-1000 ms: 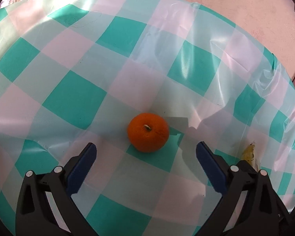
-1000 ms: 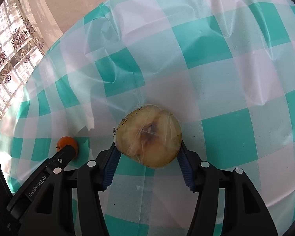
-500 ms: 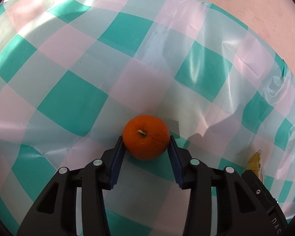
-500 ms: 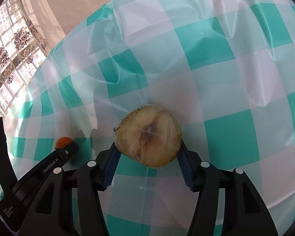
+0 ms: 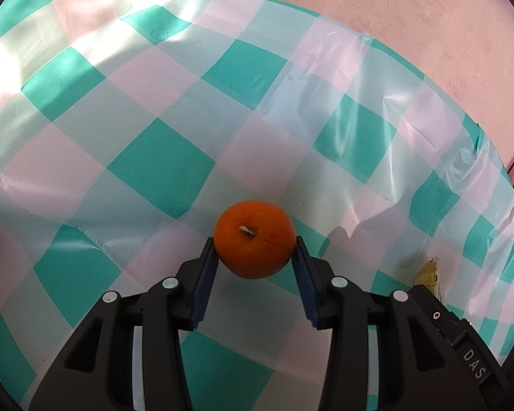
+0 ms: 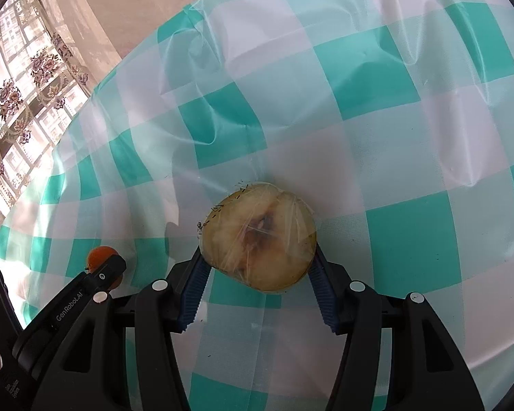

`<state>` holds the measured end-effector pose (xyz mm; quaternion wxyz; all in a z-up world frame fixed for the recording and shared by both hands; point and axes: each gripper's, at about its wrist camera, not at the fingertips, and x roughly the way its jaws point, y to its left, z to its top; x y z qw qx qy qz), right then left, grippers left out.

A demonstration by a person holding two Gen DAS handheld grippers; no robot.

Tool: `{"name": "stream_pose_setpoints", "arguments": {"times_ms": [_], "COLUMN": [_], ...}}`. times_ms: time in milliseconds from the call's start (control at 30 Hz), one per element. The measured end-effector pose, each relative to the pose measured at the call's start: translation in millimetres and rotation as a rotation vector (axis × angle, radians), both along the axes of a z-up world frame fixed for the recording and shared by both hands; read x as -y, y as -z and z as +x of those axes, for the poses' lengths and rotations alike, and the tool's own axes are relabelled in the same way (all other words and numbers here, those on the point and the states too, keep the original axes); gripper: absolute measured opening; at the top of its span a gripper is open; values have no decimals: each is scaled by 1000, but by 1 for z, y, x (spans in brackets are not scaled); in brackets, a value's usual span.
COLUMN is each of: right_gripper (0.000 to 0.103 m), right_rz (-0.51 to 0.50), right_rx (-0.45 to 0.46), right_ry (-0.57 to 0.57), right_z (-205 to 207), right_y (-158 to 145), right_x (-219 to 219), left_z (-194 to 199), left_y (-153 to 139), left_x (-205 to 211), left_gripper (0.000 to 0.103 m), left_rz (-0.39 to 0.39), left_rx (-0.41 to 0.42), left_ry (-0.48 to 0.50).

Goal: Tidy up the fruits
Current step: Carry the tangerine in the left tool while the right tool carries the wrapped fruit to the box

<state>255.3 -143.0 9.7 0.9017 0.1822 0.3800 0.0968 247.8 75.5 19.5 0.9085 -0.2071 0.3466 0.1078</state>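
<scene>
An orange (image 5: 254, 238), stem facing the camera, sits between the blue pads of my left gripper (image 5: 256, 251), which is shut on it just above the checked tablecloth (image 5: 161, 167). In the right wrist view, my right gripper (image 6: 258, 260) is shut on a halved pear wrapped in cling film (image 6: 259, 235), cut face up. The orange (image 6: 98, 254) also shows small at the lower left of that view, partly hidden behind the left gripper's black body (image 6: 82, 291).
The teal, white and pink checked cloth covers the whole table, with creases near its far edge (image 5: 462, 157). A yellowish fruit piece (image 5: 427, 272) peeks out at the right of the left wrist view. Behind the table lie a pink floor (image 5: 411, 10) and a window (image 6: 13, 102).
My left gripper's jaws went from wide open to closed on the orange. It then shifted, and more far cloth and window now show. The right gripper kept still, holding the pear half.
</scene>
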Motion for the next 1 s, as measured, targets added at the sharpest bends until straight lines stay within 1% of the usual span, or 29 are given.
{"name": "stream_pose_setpoints", "arguments": {"times_ms": [167, 233, 300, 400, 533, 567, 833, 1000], "right_gripper": [56, 56, 56, 56, 56, 56, 56, 56], "right_rz": [10, 5, -4, 7, 5, 5, 9, 12], "right_rx": [-4, 15, 7, 0, 10, 12, 15, 16], "right_ry": [2, -15, -16, -3, -13, -13, -13, -19], "right_z": [-8, -18, -28, -50, -83, -92, -156, -190], "right_y": [0, -2, -1, 0, -1, -1, -1, 0], "right_x": [5, 4, 3, 6, 5, 6, 11, 14], "left_z": [-46, -73, -90, -112, -140, -141, -194, -226], "left_y": [6, 6, 5, 3, 4, 4, 7, 7], "left_x": [3, 1, 6, 11, 15, 18, 17, 19], "left_gripper": [44, 44, 44, 44, 44, 44, 44, 44], "left_rz": [-20, -9, 12, 21, 16, 17, -35, -30], "left_rx": [-14, -13, -3, -6, -4, -1, 23, 22], "left_ry": [-16, -7, 7, 27, 38, 43, 96, 131]}}
